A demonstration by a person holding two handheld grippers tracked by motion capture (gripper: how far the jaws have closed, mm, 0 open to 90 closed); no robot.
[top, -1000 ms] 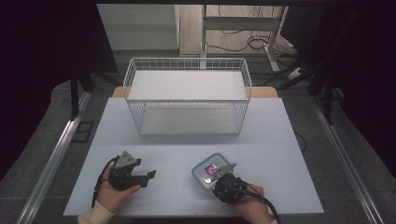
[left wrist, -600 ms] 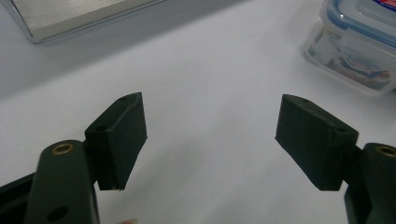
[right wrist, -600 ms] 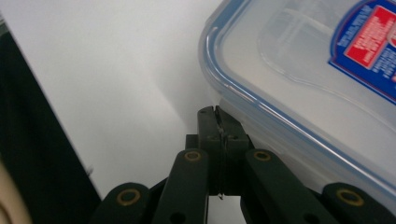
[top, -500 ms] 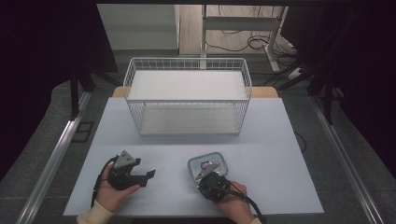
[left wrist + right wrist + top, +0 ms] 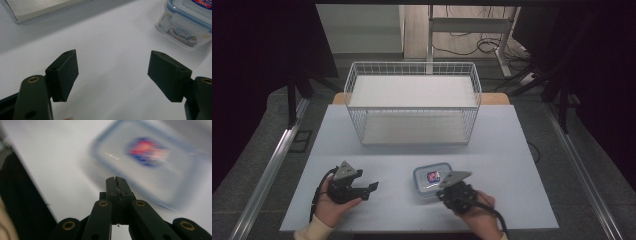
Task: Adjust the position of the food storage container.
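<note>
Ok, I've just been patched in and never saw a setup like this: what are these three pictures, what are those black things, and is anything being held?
No robot arm here: a person sits at a pale table and holds a two-jaw tool in each hand. The high view looks down from above the person. There the left gripper and the right gripper are the black things in the hands. The other two pictures come from cameras riding on the grippers, looking along their jaws. The left gripper view shows its jaws wide apart and empty. The right gripper view is blurred, with jaws pressed together on nothing. On the table lie a clear lidded container with a blue rim, just ahead of the right gripper, and a white wire basket farther back.
</note>
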